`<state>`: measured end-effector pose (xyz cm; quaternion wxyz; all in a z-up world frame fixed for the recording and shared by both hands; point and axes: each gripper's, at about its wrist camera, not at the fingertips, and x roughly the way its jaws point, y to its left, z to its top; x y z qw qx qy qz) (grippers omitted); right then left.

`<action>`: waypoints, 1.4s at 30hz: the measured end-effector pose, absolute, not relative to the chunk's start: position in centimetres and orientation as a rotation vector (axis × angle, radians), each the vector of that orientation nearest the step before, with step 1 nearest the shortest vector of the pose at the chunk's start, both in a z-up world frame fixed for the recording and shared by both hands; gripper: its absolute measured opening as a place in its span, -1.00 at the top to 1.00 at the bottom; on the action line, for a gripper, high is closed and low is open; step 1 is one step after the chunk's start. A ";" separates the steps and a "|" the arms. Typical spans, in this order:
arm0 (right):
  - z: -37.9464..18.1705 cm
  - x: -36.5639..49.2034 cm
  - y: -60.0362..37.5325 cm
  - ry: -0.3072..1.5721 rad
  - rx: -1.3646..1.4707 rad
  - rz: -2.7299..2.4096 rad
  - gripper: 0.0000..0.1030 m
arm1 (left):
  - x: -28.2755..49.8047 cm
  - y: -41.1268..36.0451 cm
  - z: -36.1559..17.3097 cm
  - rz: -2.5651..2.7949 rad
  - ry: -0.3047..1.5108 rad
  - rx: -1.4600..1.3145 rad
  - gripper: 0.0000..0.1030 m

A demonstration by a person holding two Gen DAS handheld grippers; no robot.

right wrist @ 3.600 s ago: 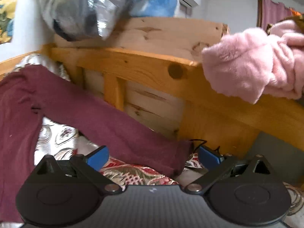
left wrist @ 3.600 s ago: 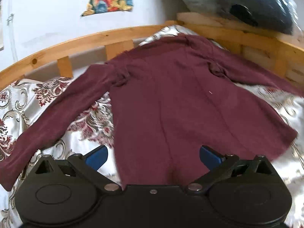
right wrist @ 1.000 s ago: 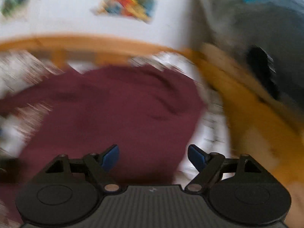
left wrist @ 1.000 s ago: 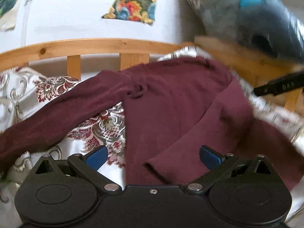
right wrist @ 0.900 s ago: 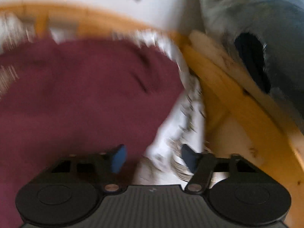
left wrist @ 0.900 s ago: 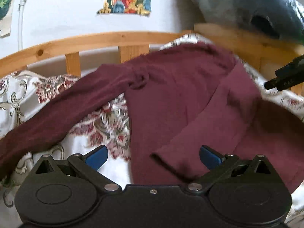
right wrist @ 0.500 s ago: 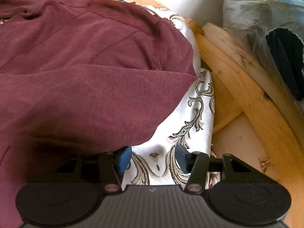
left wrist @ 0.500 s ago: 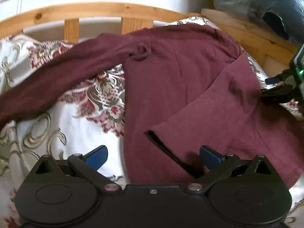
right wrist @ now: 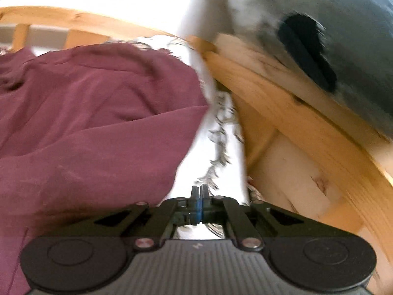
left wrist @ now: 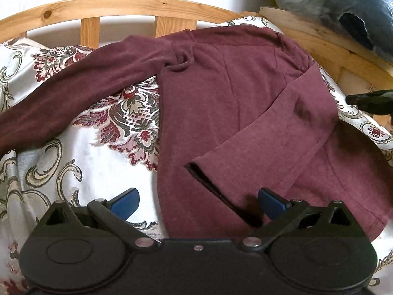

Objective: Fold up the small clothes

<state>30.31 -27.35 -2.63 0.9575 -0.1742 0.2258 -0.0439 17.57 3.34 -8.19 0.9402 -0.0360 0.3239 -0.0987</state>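
Note:
A maroon long-sleeved top (left wrist: 221, 113) lies flat on a floral bedspread (left wrist: 81, 167). Its right sleeve (left wrist: 265, 145) is folded across the body, cuff near my left gripper. Its left sleeve (left wrist: 73, 91) stretches out to the left. My left gripper (left wrist: 197, 202) is open and empty, low over the top's hem. My right gripper (right wrist: 199, 204) is shut and empty, above the bedspread just right of the top's folded edge (right wrist: 98, 127); it shows at the right edge of the left wrist view (left wrist: 368, 99).
A wooden bed rail (left wrist: 122, 7) curves behind the top and continues on the right (right wrist: 294, 123). A grey-blue plastic-wrapped bundle (right wrist: 319, 36) rests on the rail at the right. A white wall with a colourful picture is behind.
The right sleeve has been folded over the body. My right gripper has closed empty and pulled back to the right of the top. My left gripper moved lower over the hem.

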 end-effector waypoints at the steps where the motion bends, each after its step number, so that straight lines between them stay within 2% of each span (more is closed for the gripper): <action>1: -2.6 30.3 -27.7 0.468 -0.337 -0.087 0.99 | 17.6 3.3 -8.2 -0.201 0.663 -0.071 -0.99; 5: -2.7 30.4 -28.6 0.512 -0.254 -0.035 0.98 | 17.6 3.3 -8.2 -0.201 0.663 -0.065 -0.99; 7: -2.3 30.5 -28.6 0.503 -0.205 -0.005 0.87 | 17.6 3.4 -8.2 -0.202 0.663 -0.067 -0.99; 11: -0.7 32.0 -28.0 0.470 -0.147 0.040 0.15 | 17.5 3.4 -8.2 -0.200 0.659 -0.073 -0.99; 12: -0.3 32.8 -27.8 0.467 -0.142 0.043 0.07 | 17.4 3.4 -8.2 -0.199 0.652 -0.073 -0.99; 17: 1.8 38.6 -28.5 0.501 -0.027 0.030 -0.06 | 17.1 3.7 -7.9 -0.187 0.605 -0.083 -0.99; 18: 2.2 39.6 -29.2 0.502 0.018 0.037 -0.24 | 17.2 3.8 -7.9 -0.186 0.602 -0.087 -0.99; 20: 2.5 41.2 -30.6 0.511 0.104 0.080 -0.39 | 17.4 4.1 -8.0 -0.180 0.604 -0.099 -0.99; 21: 2.5 41.9 -31.2 0.521 0.139 0.108 -0.36 | 17.6 4.2 -8.1 -0.179 0.612 -0.106 -0.99; 22: 2.5 42.5 -31.7 0.531 0.168 0.123 -0.08 | 17.7 4.3 -8.1 -0.178 0.621 -0.113 -0.99; 23: 2.4 43.0 -32.1 0.535 0.194 0.144 0.47 | 17.9 4.5 -8.3 -0.174 0.630 -0.124 -0.99; 24: 2.5 43.2 -32.4 0.539 0.211 0.167 0.73 | 18.0 4.6 -8.3 -0.171 0.637 -0.135 -0.99; 27: 3.5 42.1 -31.0 0.470 0.112 0.126 0.78 | 18.0 5.2 -8.3 -0.164 0.626 -0.175 -0.99; 31: 5.0 41.4 -28.7 0.382 -0.107 0.027 0.79 | 18.1 5.5 -8.3 -0.163 0.622 -0.197 -0.99; 35: 3.9 43.1 -27.7 0.434 -0.185 -0.009 0.75 | 18.5 4.8 -8.8 -0.162 0.650 -0.144 -0.99; 37: 3.3 42.7 -27.6 0.420 -0.190 -0.016 0.59 | 18.5 4.6 -8.8 -0.173 0.653 -0.125 -0.99; 39: 3.0 41.6 -27.8 0.408 -0.159 -0.028 0.06 | 18.4 4.5 -8.8 -0.179 0.650 -0.120 -0.99; 42: 2.4 39.2 -27.8 0.409 -0.147 -0.003 -0.25 | 18.5 4.6 -8.8 -0.178 0.652 -0.124 -0.99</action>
